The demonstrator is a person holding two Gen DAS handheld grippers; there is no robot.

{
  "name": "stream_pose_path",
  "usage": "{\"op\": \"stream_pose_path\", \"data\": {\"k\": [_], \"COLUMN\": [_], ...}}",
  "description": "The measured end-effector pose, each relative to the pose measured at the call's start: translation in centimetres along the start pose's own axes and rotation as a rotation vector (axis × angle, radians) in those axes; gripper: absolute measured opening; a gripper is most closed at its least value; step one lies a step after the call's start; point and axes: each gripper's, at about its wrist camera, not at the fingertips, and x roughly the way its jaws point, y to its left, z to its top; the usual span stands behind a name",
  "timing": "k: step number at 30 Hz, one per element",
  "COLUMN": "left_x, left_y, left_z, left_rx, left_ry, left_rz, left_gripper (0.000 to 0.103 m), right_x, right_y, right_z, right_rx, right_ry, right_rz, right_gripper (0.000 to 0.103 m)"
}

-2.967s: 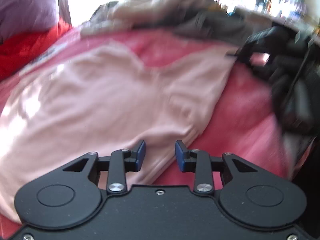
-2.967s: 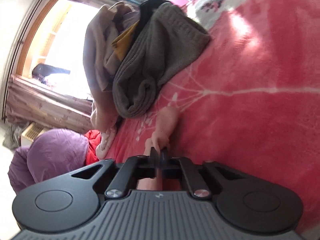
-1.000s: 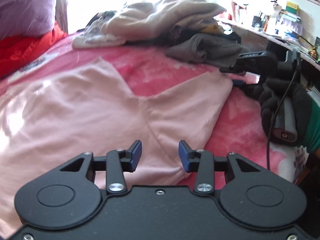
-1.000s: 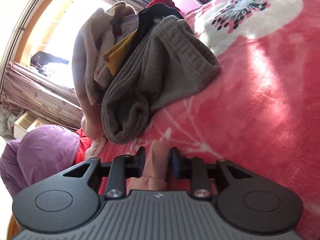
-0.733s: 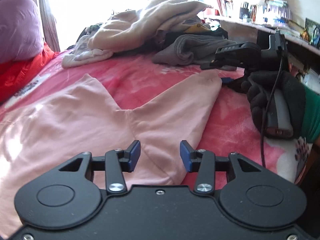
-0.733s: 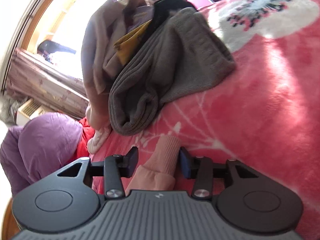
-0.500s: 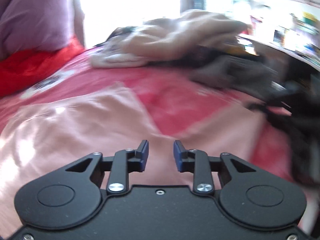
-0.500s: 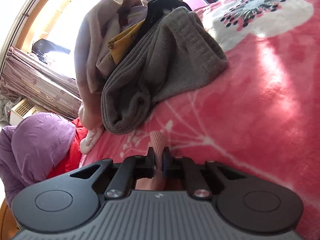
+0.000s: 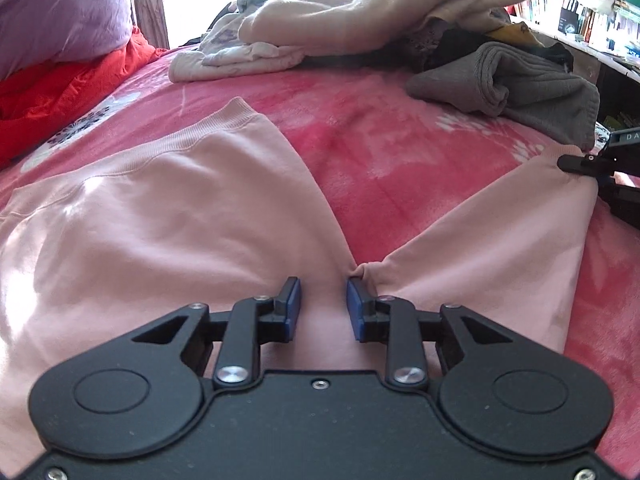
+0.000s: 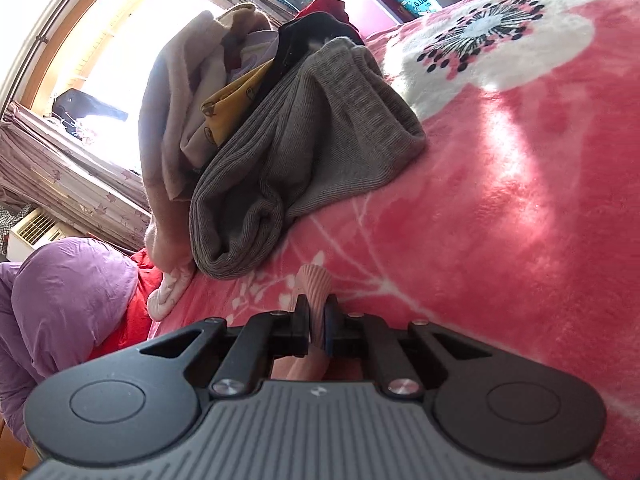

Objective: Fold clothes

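left tool sits low over the crotch of the pink trousers, its blue pads narrowly apart with the fabric's puckered seam between them; whether the pads press on the cloth i cannot tell. right tool is closed tight on the ribbed cuff of one trouser leg, the cuff poking out past the pads. in the left wrist view that same right tool shows at the far right, pinching the end of the right leg.

the pink trousers lie flat on the pink bed cover, legs spread in a v, one leg running to the far left with its ribbed cuff lying free, the other to the right. at the far side of the bed is a heap of clothes: a grey knit garment on the right and nearest the held cuff, a beige garment piled behind it, and a bit of yellow cloth tucked between them. a purple pillow and red bedding lie at the far left.
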Motion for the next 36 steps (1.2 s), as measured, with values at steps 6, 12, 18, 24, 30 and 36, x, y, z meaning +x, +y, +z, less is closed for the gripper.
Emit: {"op": "stream_pose_path", "data": {"k": [6,12,18,24,30,36], "left_x": [-2.6,-8.1,-7.1,-9.8,-12.1,-13.0], "left_y": [0.6,-0.9,-4.5,-3.5,-2.2,-0.1], "left_z": [1.0,-2.9,-6.3,-5.8,-6.5,-6.4], "left_rx": [-0.037,-0.043,0.106,0.139,0.12,0.079], "left_ry": [-0.023,-0.135,-0.09,-0.1,-0.082,-0.001], "left_rz": [-0.006,-0.067,-0.067,-0.103,-0.106,-0.123], "left_gripper": [0.029,0.029,0.029,0.038,0.044,0.057], "right_x": [0.2,-0.5,-1.3,-1.7,-1.5,-1.0], "right_y": [-0.1,-0.6,-0.4,-1.0,-0.1,0.7], "right_z": [0.1,0.3,0.2,0.3,0.0,-0.7], "right_rx": [0.025,0.095,0.105,0.132,0.081,0.04], "right_ry": [0.035,0.036,0.034,0.034,0.049,0.089], "right_rz": [0.039,0.09,0.093,0.088,0.078,0.078], "right_gripper": [0.013,0.03,0.041,0.042,0.048,0.048]}}
